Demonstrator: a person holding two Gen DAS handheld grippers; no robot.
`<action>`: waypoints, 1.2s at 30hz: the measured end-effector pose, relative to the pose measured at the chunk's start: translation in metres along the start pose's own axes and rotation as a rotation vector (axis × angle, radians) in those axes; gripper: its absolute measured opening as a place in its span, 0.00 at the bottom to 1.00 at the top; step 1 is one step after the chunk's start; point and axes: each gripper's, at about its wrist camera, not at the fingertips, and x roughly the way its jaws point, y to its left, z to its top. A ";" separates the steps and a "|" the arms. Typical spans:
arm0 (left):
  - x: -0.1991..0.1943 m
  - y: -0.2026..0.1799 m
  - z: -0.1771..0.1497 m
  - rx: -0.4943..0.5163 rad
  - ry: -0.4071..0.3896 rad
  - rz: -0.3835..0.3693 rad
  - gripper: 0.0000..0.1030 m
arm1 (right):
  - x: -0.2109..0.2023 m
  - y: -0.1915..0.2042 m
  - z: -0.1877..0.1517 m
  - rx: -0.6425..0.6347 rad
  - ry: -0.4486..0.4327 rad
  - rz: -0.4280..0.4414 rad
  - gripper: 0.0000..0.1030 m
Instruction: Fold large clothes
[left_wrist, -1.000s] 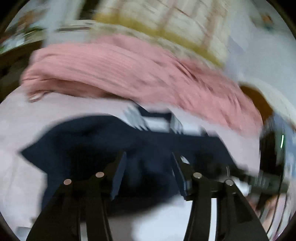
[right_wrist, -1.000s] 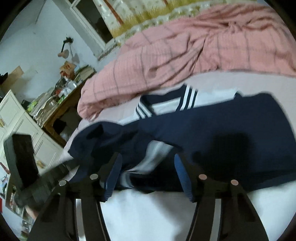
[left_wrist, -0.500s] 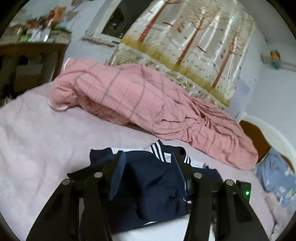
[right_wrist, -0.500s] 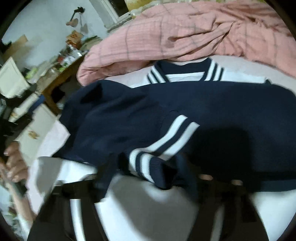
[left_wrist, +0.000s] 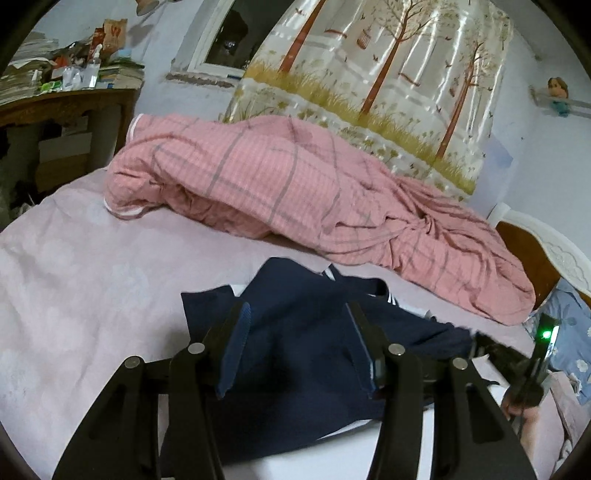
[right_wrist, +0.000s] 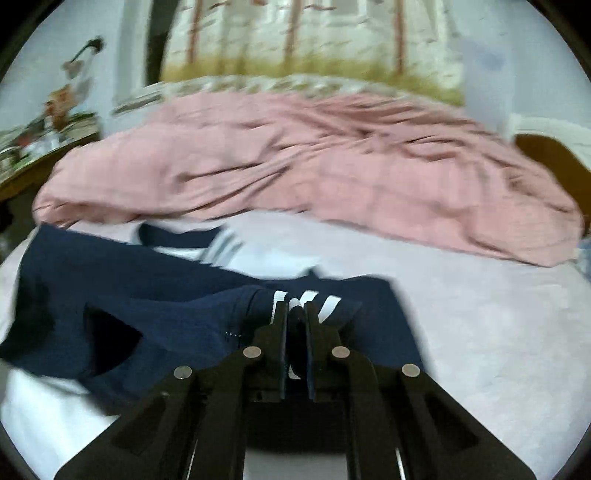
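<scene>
- A navy top (left_wrist: 306, 350) with white stripes is spread on the pink bed sheet (left_wrist: 81, 288), in front of a rumpled pink quilt (left_wrist: 280, 188).
- In the left wrist view its long axis is seen running from the lower left up toward the right, where the cloth narrows into a sleeve stretched to the right gripper (left_wrist: 480, 341).
- In the right wrist view the top (right_wrist: 155, 302) is seen lying across the frame, its striped collar (right_wrist: 218, 245) turned toward the quilt (right_wrist: 295, 166); this view is motion-blurred.
- The striped cuff (right_wrist: 306, 301) is pinched between the closed jaws of the right gripper (right_wrist: 295, 314); white stripes show just past the fingertips.
- The left gripper (left_wrist: 299, 315) is seen with its jaws about half apart, over the body of the top; dark cloth fills the gap between the fingers (left_wrist: 236, 332), but whether the pads press on it cannot be told.
- A green light (left_wrist: 546, 334) glows on the right gripper's body at the right edge of the left wrist view.
- A cluttered desk (left_wrist: 74, 99) stands to the left of the bed; a tree-print curtain (left_wrist: 388, 74) hangs behind the quilt.
- A blue floral pillow (left_wrist: 569, 343) lies by the headboard (left_wrist: 535, 240) at the right.
- No container is visible in either view.
</scene>
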 end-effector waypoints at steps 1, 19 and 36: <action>0.004 -0.001 -0.001 0.003 0.012 0.005 0.49 | 0.001 -0.005 0.003 0.005 0.005 -0.002 0.08; 0.101 0.008 -0.058 0.063 0.325 0.201 0.58 | -0.003 -0.062 0.008 0.095 0.032 -0.177 0.69; 0.060 0.071 -0.029 -0.141 0.108 0.159 0.51 | 0.058 -0.028 -0.022 -0.013 0.308 0.014 0.15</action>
